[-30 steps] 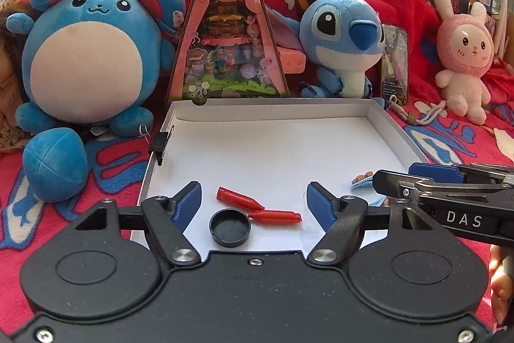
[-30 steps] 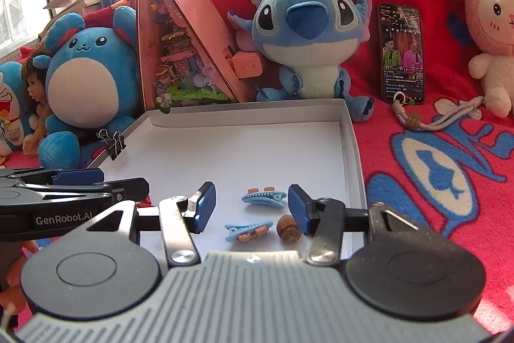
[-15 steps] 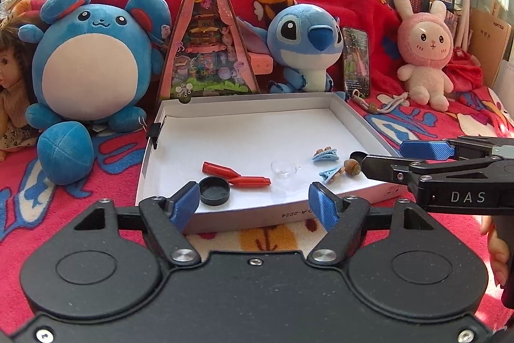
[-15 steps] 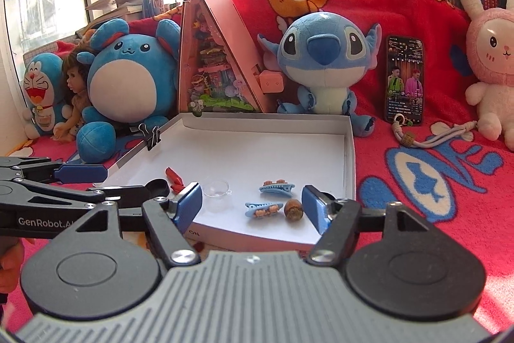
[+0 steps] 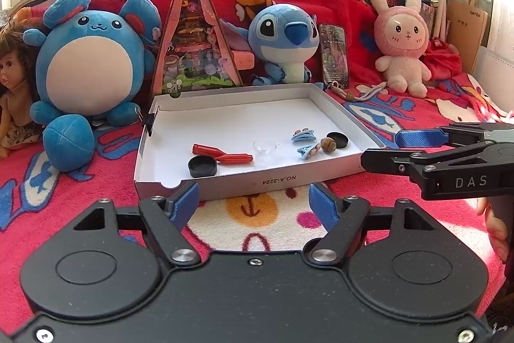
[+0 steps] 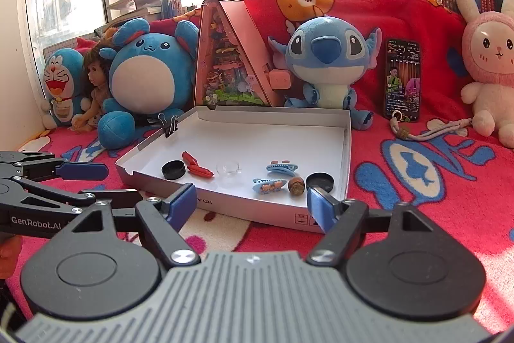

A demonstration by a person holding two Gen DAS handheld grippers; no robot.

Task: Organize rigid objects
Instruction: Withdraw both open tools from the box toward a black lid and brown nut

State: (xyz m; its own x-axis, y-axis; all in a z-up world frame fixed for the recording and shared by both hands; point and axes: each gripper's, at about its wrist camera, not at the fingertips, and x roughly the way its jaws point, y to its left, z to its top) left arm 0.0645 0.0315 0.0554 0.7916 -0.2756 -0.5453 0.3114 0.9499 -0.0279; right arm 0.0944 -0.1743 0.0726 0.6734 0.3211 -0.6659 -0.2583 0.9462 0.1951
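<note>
Both grippers are held just short of the box's near edge, nothing gripped. Left gripper (image 5: 253, 203): fingers spread apart. Right gripper (image 6: 250, 203): fingers spread apart too. White box (image 5: 225, 118) is set on the red blanket (image 5: 417, 208). Inside, near the front: black cap (image 5: 202, 166) touching two red clips (image 5: 223, 154) at left, clear dish (image 5: 265, 147) mid, two blue hair clips (image 5: 305, 142), a brown acorn-like piece (image 5: 328, 146) and a second black cap (image 5: 337, 139) at right.

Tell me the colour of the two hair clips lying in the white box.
Light blue, with small brownish decorations on top; the hair clips show best in the right wrist view.
</note>
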